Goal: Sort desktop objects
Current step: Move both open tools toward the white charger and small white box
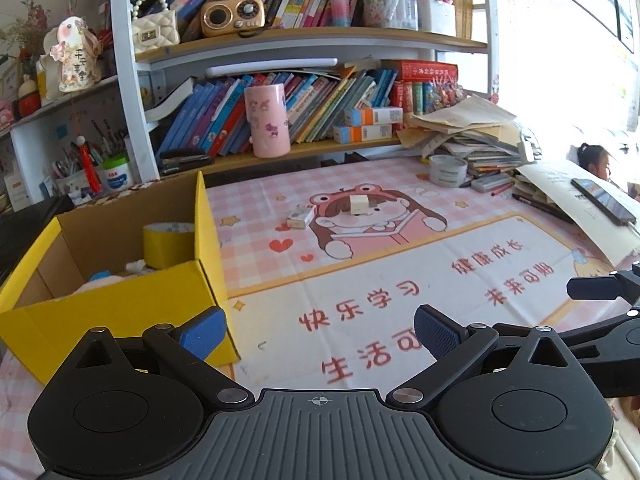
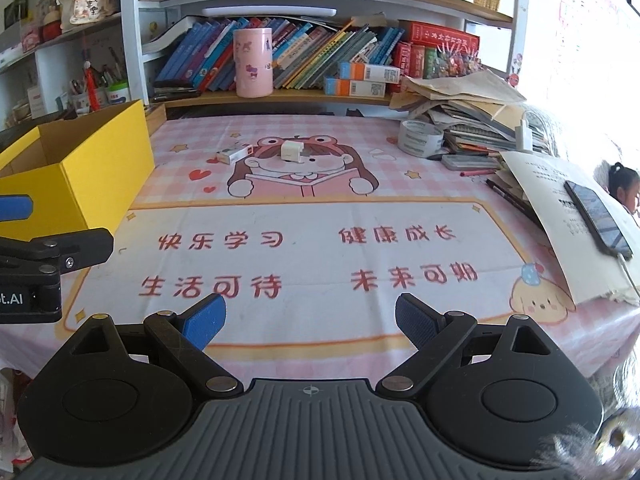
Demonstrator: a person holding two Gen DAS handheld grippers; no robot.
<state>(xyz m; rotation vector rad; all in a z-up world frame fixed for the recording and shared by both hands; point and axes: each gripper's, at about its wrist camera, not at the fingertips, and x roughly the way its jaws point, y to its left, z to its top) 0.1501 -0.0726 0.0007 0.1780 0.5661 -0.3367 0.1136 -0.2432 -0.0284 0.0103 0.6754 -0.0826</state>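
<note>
Right wrist view: both claws, left gripper (image 1: 320,330) and right gripper (image 2: 310,320), wide open and holding nothing. White cube (image 2: 291,149) and small packet (image 2: 236,155) far off on the mat (well apart from both), yellow box (image 1: 120,300) left. Could knock the light cube away if closed crooked.

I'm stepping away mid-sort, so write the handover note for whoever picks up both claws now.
Left claw: open, empty, beside the yellow box.
Right claw: open, empty, over the front of the desk mat.
Done: a yellow tape roll and some soft items already sit in the box.
Left: the white charger plug and the small carton lie apart on the mat's cartoon girl; a grey tape roll sits by the paper pile. A phone lies on paper at the right.
</note>
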